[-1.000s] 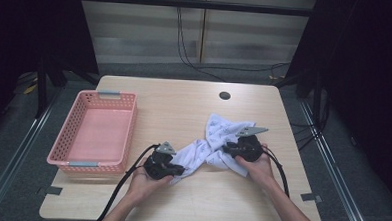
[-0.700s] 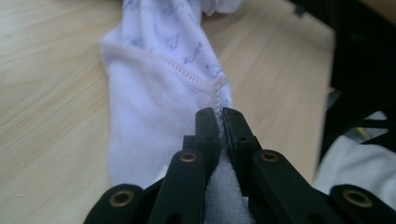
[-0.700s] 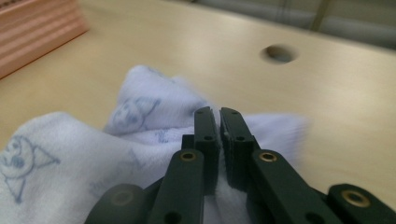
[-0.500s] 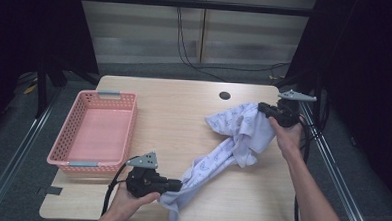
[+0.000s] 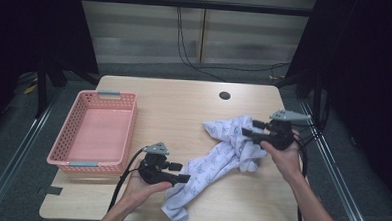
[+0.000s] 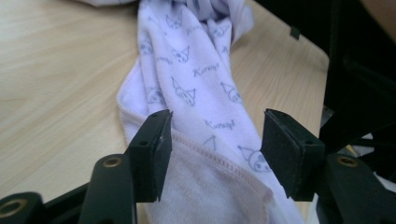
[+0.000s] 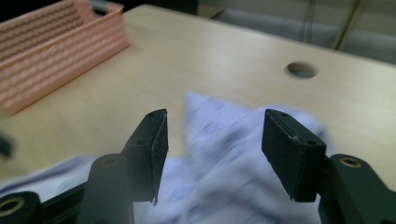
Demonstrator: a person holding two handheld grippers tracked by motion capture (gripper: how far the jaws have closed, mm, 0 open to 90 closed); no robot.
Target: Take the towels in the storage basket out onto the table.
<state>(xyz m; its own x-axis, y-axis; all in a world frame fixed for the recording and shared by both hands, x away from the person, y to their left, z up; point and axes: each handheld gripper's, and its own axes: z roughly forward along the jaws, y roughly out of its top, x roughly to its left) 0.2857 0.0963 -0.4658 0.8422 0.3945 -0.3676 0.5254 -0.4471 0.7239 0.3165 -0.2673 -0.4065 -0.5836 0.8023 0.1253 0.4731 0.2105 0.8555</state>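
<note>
Pale lilac cloth (image 5: 222,159) with small printed cat faces lies stretched out in a loose twisted band across the wooden surface (image 5: 174,102), running from a bunched end near the far right side down to a flat corner at the near edge. The pink basket (image 5: 95,131) stands well to the left of the cloth, and the round hole (image 5: 224,95) in the surface sits beyond the cloth's bunched end.

The left claw (image 5: 177,172) hangs at the cloth's near end, just left of it; its jaws have just been opening and now stand apart, the hemmed edge of the cloth lying below and between them with the pads (image 6: 159,149) clear of it.

The right claw (image 5: 250,129) is over the cloth's bunched end, lifted off it; its jaws too have just been opening and stand wide, the cloth blurred beneath them and nothing gripped.

Cables trail from both claws back toward the person's forearms
</note>
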